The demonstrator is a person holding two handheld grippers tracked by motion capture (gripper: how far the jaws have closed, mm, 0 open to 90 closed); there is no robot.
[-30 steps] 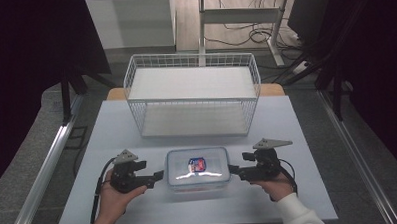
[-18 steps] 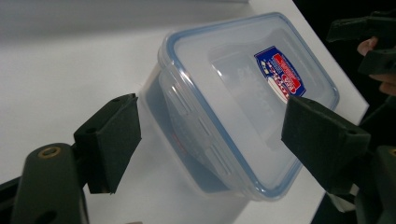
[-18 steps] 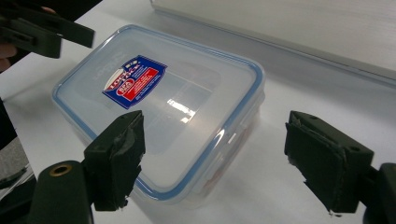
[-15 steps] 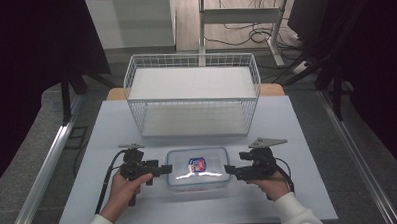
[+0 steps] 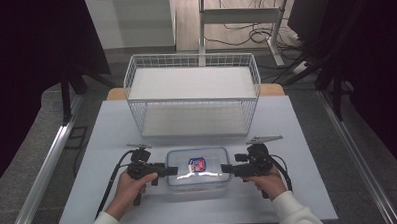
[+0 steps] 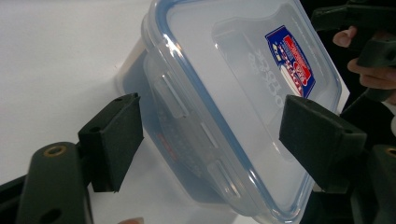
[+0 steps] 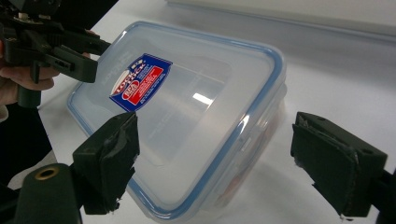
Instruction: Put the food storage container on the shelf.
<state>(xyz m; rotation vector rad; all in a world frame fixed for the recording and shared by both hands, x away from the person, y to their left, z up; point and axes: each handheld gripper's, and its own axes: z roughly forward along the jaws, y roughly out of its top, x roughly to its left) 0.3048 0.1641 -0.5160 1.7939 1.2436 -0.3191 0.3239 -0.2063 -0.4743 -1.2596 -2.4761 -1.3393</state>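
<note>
Left tongs (image 5: 172, 170) and right tongs (image 5: 225, 168) flanked a clear plastic box (image 5: 198, 167) lying at the near middle of the white table (image 5: 112, 130); the left set stood at the box's 9 o'clock end, the right at its 3 o'clock end. Both were spread and pinched nothing. In the left gripper view, the short side of the blue-rimmed lid (image 6: 243, 93) sat between the pads without contact, and those jaws had just been closing slightly. In the right gripper view, the jaws straddled the opposite short side and had just been opening. A sound grip would probably need each pair centred over its side latch and squeezed evenly, so the box stays level. Compared with one second earlier, the left hand had shifted inward toward the box. A wire basket (image 5: 193, 92) stood at 12 o'clock, well apart.
</note>
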